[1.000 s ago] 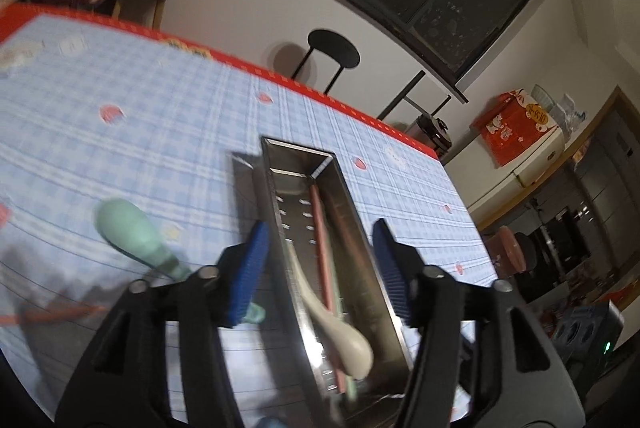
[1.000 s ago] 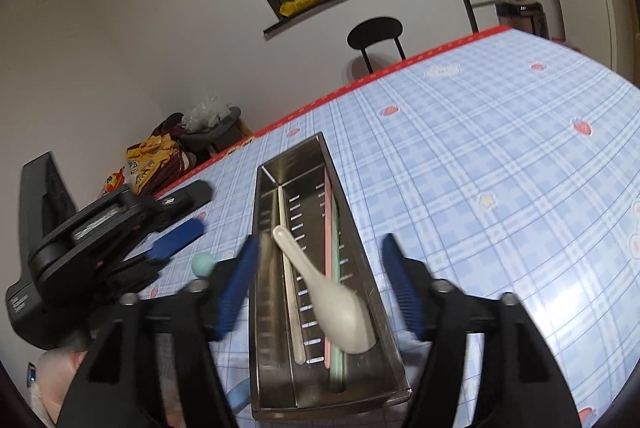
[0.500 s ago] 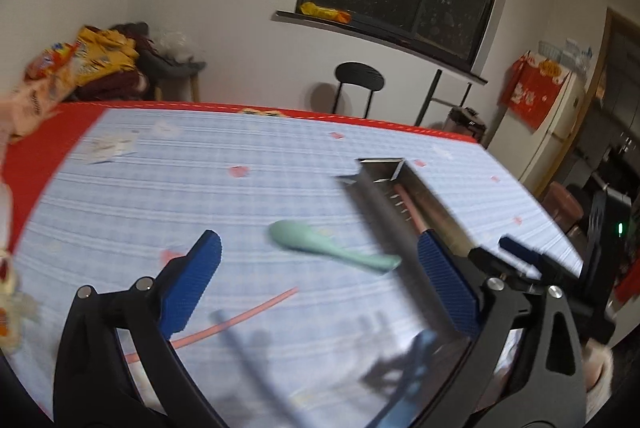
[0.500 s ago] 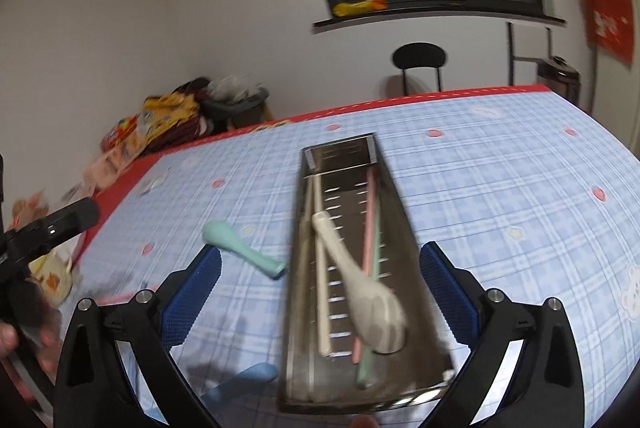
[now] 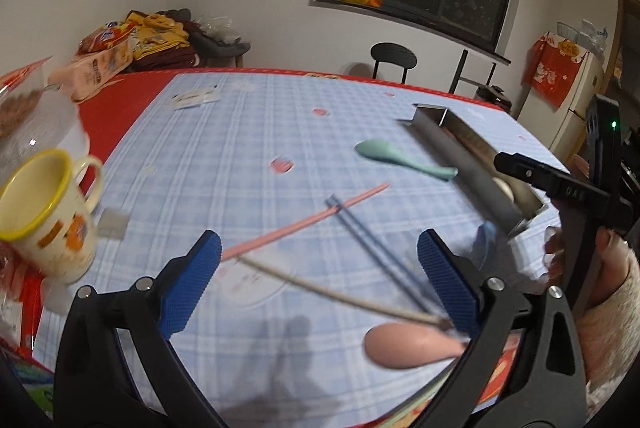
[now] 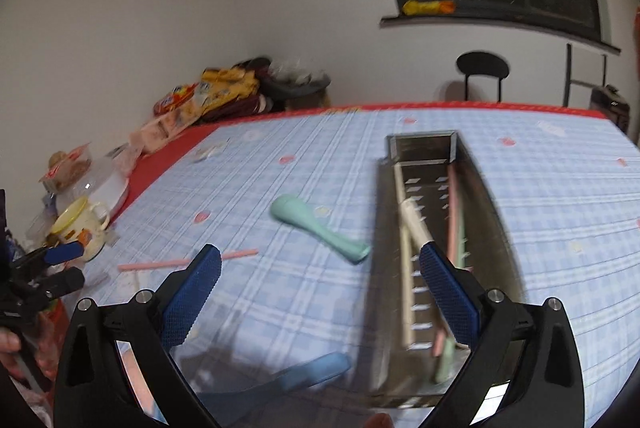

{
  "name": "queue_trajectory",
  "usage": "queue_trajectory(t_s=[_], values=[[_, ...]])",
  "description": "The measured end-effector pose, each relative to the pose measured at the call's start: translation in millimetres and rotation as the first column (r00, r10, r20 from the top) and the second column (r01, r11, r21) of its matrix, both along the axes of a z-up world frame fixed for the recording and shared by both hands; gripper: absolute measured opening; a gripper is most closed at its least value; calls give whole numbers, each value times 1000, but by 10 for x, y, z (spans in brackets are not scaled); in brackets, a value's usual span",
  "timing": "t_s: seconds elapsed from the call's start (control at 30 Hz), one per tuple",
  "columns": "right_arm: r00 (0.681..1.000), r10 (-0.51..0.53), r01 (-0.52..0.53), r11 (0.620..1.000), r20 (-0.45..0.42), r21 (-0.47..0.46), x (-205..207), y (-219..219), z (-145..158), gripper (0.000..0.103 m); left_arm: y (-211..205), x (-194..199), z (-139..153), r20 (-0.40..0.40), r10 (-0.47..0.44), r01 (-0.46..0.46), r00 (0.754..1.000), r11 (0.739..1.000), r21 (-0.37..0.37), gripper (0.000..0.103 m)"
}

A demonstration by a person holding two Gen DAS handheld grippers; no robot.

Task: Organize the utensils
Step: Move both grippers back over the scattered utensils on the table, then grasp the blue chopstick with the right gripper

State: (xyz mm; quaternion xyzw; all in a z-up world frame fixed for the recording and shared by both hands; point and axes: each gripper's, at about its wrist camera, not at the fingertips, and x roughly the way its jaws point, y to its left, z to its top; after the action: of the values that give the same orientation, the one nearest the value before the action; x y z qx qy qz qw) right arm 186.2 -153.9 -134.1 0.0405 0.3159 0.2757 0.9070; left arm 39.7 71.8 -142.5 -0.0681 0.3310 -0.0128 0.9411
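A: Start with the metal tray (image 6: 496, 228). In your right wrist view it runs up the right half of the frame, and it already holds the white spoon (image 6: 414, 220), a cream chopstick and a pink one. In the left wrist view the same tray sits at the right edge.

B: And what's loose?

A: The green spoon (image 5: 394, 157) lies just left of the tray. A pink chopstick (image 5: 304, 222) crosses the middle of the left view, with the dark blue chopsticks (image 5: 372, 252) laid over its upper end and a cream chopstick (image 5: 332, 290) below. A pink spoon (image 5: 408, 344) sits at the lower right, a blue spoon (image 6: 304, 374) at the bottom of the right view.

B: My tongs?

A: Your left gripper (image 5: 318, 284) and right gripper (image 6: 318, 294) have both just been opening, and both stand spread wide with nothing between the pads.

B: What could go wrong?

A: I'd judge the crossed sticks are the hazard. Clamp one where they overlap and you may drag its neighbour or roll it away. The mug (image 5: 44, 216) at the left edge stands close to your left hand's sweep, so a wide swing could knock it. Your two grippers also work near each other by the tray's near end.
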Motion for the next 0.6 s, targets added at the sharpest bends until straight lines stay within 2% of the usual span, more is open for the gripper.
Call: queue_trajectory(t_s=[0.2,0.27,0.33,0.43,0.6], values=[[991,121,-123,992,-61,-25,-152,310,-14,97,148,-54,-67,1,8,-8,1000,1000,-27,97],[983,163,-168,985,-87,-50,-185,429,-53,88,170,-53,-93,3,7,-7,1000,999,-37,97],[967,215,-225,972,-138,-61,-208,569,-122,65,182,-67,-124,4,3,-2,1000,999,-44,97],[948,259,-278,957,-185,-82,-245,744,-222,49,181,-65,-146,8,-6,7,1000,999,-32,97],[921,310,-341,935,-236,-100,-320,975,-314,36,217,-49,-173,22,-4,4,1000,1000,-14,97]])
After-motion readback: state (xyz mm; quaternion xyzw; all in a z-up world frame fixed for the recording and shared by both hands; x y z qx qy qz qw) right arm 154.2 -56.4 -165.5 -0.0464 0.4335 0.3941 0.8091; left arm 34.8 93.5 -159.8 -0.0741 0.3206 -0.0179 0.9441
